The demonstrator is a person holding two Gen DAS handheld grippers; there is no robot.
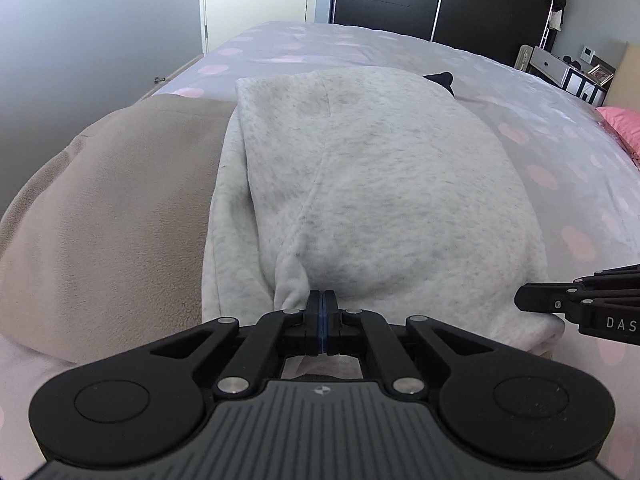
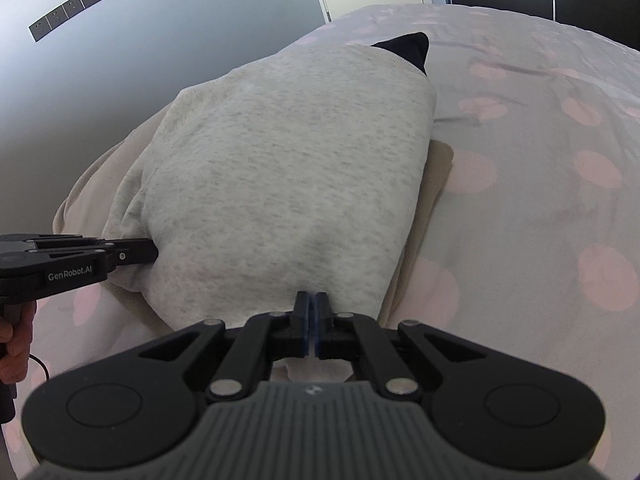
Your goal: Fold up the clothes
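Observation:
A light grey heathered sweatshirt [image 1: 380,184] lies folded on the bed, partly over a beige garment [image 1: 120,208]. My left gripper [image 1: 322,294] is shut on the sweatshirt's near edge, where the cloth bunches at the pads. My right gripper [image 2: 311,296] is shut on the sweatshirt's [image 2: 280,168] near edge further right. Each gripper shows in the other's view: the right one [image 1: 520,300] and the left one [image 2: 154,254], both at the sweatshirt's near edge. A black garment tip [image 2: 408,50] pokes out behind the sweatshirt.
The bed cover [image 2: 540,200] is pale grey with pink spots. A grey wall [image 1: 80,60] runs along the left. Dark wardrobes [image 1: 440,0] stand at the back, a small white drawer unit [image 1: 560,68] and a pink pillow [image 1: 624,128] at right.

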